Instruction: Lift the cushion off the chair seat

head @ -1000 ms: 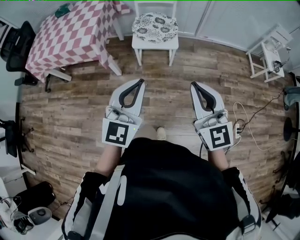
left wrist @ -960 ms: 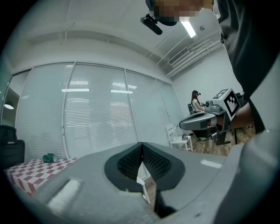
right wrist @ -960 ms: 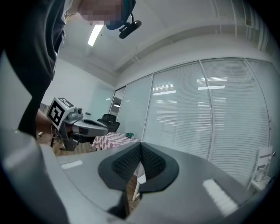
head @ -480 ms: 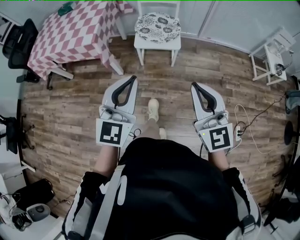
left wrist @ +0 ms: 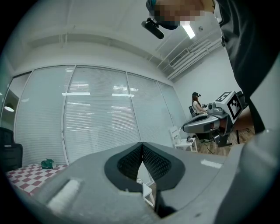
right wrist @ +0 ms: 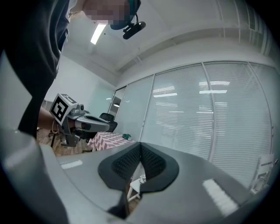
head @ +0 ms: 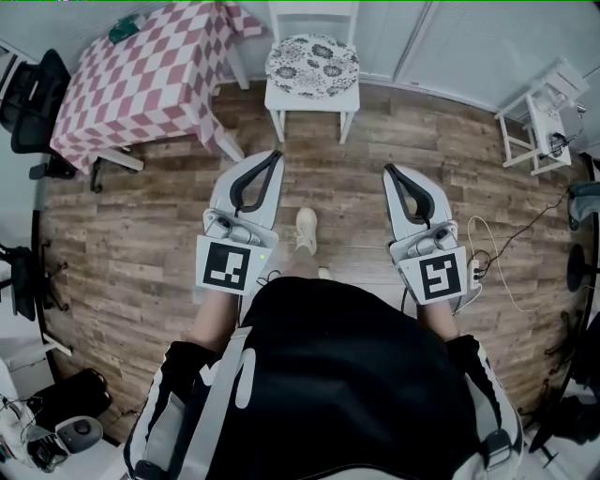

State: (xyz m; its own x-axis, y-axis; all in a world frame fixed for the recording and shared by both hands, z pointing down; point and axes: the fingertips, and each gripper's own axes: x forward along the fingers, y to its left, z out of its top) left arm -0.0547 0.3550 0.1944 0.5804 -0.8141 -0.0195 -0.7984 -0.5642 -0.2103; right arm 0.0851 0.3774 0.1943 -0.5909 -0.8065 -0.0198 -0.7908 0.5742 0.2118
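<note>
The chair (head: 311,94) loses the top of its backrest to the head view's upper edge. In the gripper views, the left claw (left wrist: 141,144) and right claw (right wrist: 140,144) cover nearly all of it; only a white sliver shows beneath their meeting tips, and the cushion (head: 311,64) is barely discernible there. A green thing (head: 125,28) on the checked table (head: 112,112) is too small to identify.

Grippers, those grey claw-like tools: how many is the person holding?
2. The grey left gripper is left of the person's pale shoe, the grey right gripper right of it; both are shut. None seems hidden.
</note>
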